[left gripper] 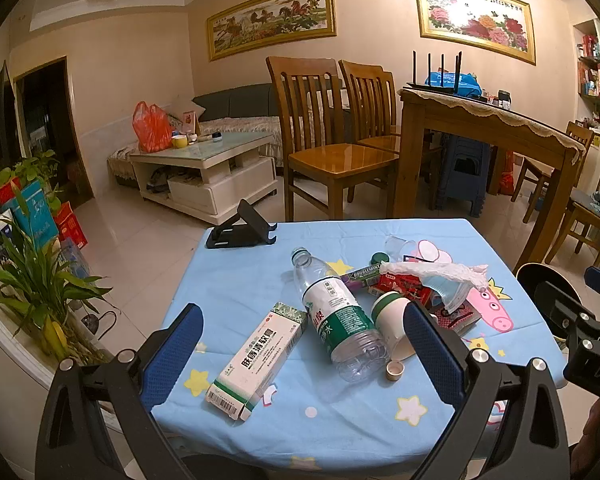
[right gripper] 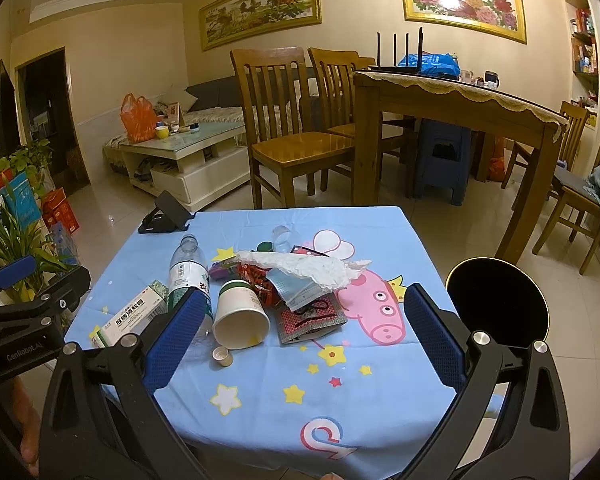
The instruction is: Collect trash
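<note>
Trash lies on a small table with a blue cartoon cloth. There is a white ointment box, an empty plastic water bottle, a paper cup on its side, a small cap, a crumpled tissue, a face mask and red wrappers. My left gripper is open above the box and bottle. My right gripper is open above the cup and wrappers. Both are empty.
A black round bin stands at the table's right edge. A black phone stand sits at the table's far left corner. Wooden chairs, a dining table and a coffee table stand beyond. Plants are at the left.
</note>
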Demonstrator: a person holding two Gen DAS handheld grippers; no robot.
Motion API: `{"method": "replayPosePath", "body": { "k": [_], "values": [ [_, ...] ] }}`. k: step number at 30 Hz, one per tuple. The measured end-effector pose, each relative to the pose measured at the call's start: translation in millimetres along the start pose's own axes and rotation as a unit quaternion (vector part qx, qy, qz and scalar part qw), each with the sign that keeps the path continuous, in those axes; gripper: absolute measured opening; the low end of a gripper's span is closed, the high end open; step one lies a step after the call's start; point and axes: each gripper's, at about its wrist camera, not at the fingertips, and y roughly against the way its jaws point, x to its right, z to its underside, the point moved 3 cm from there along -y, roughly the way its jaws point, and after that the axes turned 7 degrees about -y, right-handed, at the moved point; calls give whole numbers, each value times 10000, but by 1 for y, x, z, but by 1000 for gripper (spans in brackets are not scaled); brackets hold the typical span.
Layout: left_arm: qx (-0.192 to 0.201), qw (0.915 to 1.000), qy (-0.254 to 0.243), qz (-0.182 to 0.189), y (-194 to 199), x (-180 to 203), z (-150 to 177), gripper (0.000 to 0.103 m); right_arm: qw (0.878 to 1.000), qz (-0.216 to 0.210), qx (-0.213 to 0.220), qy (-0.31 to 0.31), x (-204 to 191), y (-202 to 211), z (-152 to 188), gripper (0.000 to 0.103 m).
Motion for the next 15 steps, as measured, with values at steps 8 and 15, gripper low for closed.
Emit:
{"method": "replayPosePath", "body": {
  "k": [8,15],
  "values": [
    [-16,10000,2,-2,-1,-1,2,97,10000,2,-9,1,0,1,0,98],
    [-402,9991,147,-8,-24,-31,16,97,9994,-185,-206,220,-19,-5,0,98]
  ]
}}
